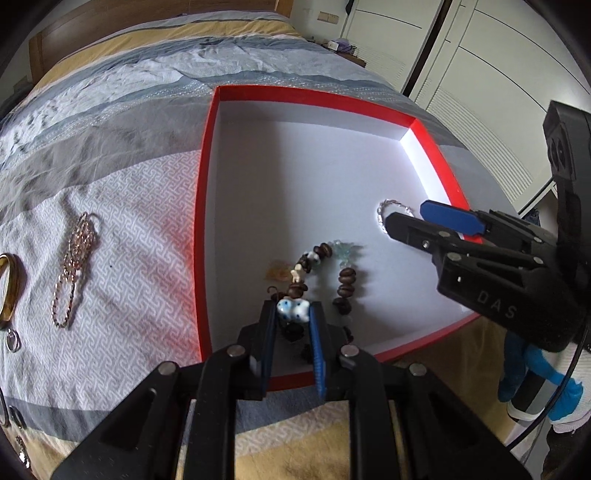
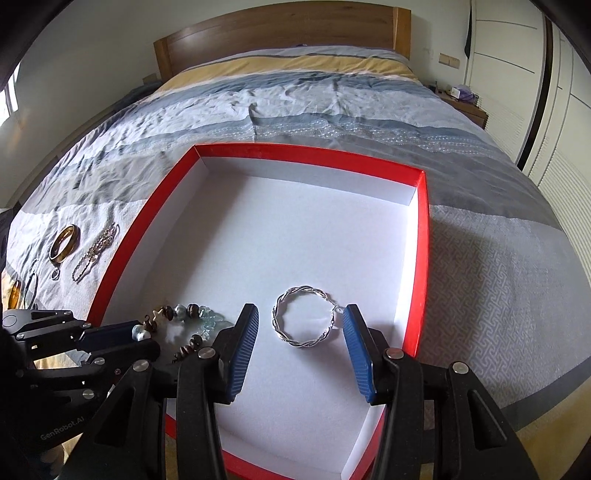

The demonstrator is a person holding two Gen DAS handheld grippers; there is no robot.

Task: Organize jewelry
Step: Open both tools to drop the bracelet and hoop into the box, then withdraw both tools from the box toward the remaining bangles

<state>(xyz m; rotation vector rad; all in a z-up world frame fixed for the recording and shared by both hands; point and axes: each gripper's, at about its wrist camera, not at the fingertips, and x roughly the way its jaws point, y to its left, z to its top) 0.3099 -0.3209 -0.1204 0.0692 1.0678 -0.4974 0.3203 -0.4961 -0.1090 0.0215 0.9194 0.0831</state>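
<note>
A red box [image 1: 201,206] with a white floor lies on the bed; it also shows in the right wrist view [image 2: 122,243]. My left gripper [image 1: 293,314] is shut on a blue-dotted white bead of the beaded bracelet [image 1: 345,278], which rests on the box floor; the bracelet also shows in the right wrist view [image 2: 184,314]. My right gripper [image 2: 301,317] is open, its fingers either side of a twisted silver bangle [image 2: 303,321] lying in the box. The bangle [image 1: 384,206] is partly hidden behind the right gripper [image 1: 413,218] in the left wrist view.
On the bedspread left of the box lie a silver chain [image 1: 74,266], an amber bangle [image 1: 11,291] and a small ring [image 1: 14,340]; they also show in the right wrist view: chain [image 2: 94,253], bangle [image 2: 65,243]. A wooden headboard [image 2: 280,33] and wardrobes [image 2: 517,74] stand beyond.
</note>
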